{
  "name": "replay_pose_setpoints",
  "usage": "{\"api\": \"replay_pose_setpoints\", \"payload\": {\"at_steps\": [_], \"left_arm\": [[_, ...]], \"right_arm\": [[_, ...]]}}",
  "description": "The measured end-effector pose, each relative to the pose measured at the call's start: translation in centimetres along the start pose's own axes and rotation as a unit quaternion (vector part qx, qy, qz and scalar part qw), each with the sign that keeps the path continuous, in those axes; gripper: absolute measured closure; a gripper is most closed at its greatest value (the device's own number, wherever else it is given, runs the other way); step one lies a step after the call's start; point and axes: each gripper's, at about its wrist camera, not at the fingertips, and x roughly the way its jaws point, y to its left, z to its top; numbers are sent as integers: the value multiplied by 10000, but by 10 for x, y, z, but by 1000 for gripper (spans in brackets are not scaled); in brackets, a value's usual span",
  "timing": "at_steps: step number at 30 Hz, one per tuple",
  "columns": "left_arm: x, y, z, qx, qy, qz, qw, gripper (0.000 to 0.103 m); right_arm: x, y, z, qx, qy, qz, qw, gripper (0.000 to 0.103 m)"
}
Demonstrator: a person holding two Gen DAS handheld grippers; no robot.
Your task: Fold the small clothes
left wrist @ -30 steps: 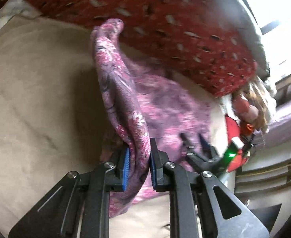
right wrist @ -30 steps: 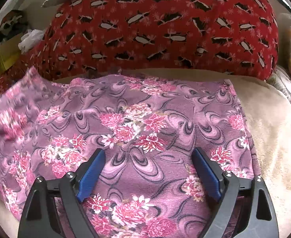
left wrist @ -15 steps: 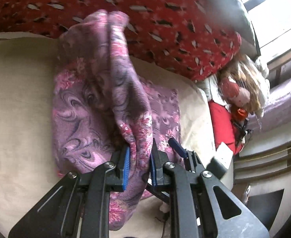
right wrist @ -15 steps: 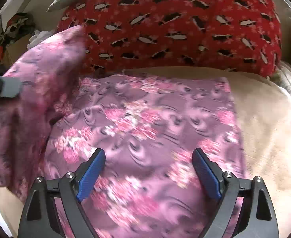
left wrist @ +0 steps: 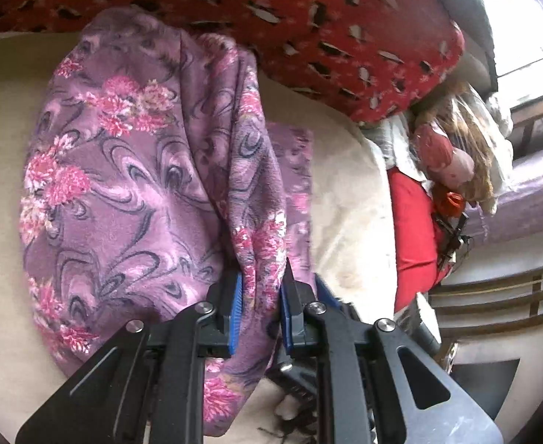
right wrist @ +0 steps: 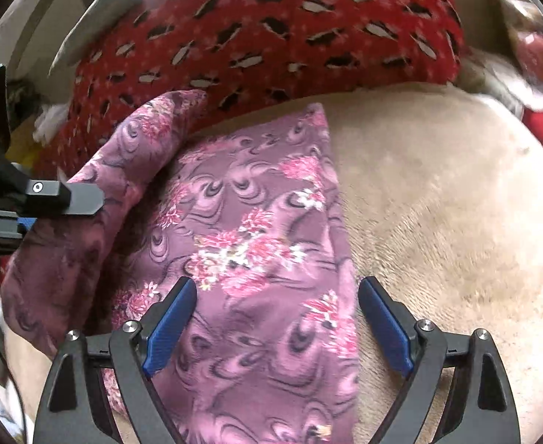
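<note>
The left tongs [left wrist: 259,309] are clamped on a bunched fold of the purple floral cloth [left wrist: 130,199], lifting it so it drapes over the part lying flat. The right tongs [right wrist: 277,327] stand wide apart, gripping nothing, straddling the near end of the flat cloth [right wrist: 256,244]. The cloth lies on a beige bed [right wrist: 438,203], toward its far edge. Beyond it a red patterned pillow [right wrist: 271,33] sits against that far edge. A doll [left wrist: 452,155] lies past the bed's right edge.
</note>
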Motion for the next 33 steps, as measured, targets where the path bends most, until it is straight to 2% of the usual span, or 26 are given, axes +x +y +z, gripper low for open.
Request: {"api": "replay_pose_setpoints", "payload": {"at_steps": [4, 7, 11, 13, 15, 21, 26, 28, 30, 31, 33], "left_arm": [[20, -11, 0, 56, 129, 37, 9999, 89], [40, -1, 0, -209, 329, -2, 9992, 88], [48, 16, -3, -611, 464, -288, 9966, 84], [42, 19, -4, -641, 450, -409, 9961, 78], [33, 23, -8, -671, 435, -469, 9957, 76], [-12, 50, -22, -701, 158, -599, 9956, 76], [-47, 96, -28, -1015, -284, -320, 9939, 75], [-50, 109, -29, -1079, -333, -118, 9935, 75], [-50, 121, -32, -1106, -335, -87, 9933, 75], [-48, 124, -33, -1094, -325, -118, 9934, 75], [-42, 121, -34, -1013, -353, -93, 9942, 75]], "right_arm": [[2, 0, -2, -43, -31, -8, 10000, 12], [3, 2, -3, -99, -56, -52, 9999, 12], [4, 1, -4, -111, -84, -50, 9999, 12], [5, 2, -4, -153, -100, -64, 9998, 10], [5, 2, -4, -162, -98, -51, 9998, 10], [5, 2, -3, -178, -74, -87, 9998, 10], [0, 3, 3, -166, 125, -162, 9997, 12], [-12, -6, 8, -11, 58, -375, 9993, 13], [-30, -24, 14, 430, -139, -670, 9967, 13], [-38, -33, 17, 686, -249, -661, 9951, 11], [-51, -44, 26, 1134, -453, -276, 9921, 10]]}}
